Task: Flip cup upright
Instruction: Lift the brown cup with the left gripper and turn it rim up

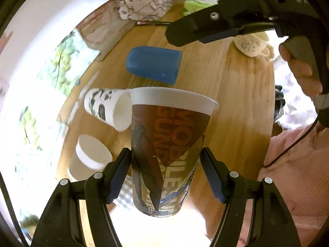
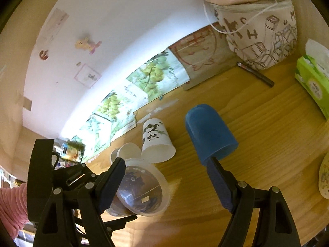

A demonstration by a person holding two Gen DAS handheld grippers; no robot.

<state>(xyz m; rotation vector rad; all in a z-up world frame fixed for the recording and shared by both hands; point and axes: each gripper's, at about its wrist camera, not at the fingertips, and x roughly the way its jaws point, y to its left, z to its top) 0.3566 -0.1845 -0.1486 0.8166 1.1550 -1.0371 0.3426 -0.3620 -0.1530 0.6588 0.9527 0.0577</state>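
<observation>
My left gripper [image 1: 166,156] is shut on a printed translucent plastic cup [image 1: 170,144], rim up, held above the wooden table [image 1: 236,86]. In the right wrist view this cup [image 2: 144,191] shows with its open mouth towards the camera, the left gripper behind it. My right gripper [image 2: 166,175] is open and empty, hovering above the table; it also shows at the top of the left wrist view [image 1: 178,35]. A blue cup [image 1: 154,63] [image 2: 209,133] lies on its side on the table just beyond the right fingertips.
A panda paper cup [image 1: 107,107] [image 2: 157,140] lies on its side. A white paper cup [image 1: 90,156] [image 2: 127,152] lies beside it. A printed pouch [image 2: 259,33], a pen [image 2: 255,74], a green tissue pack [image 2: 312,84] and a floral mug [image 1: 253,43] stand farther back.
</observation>
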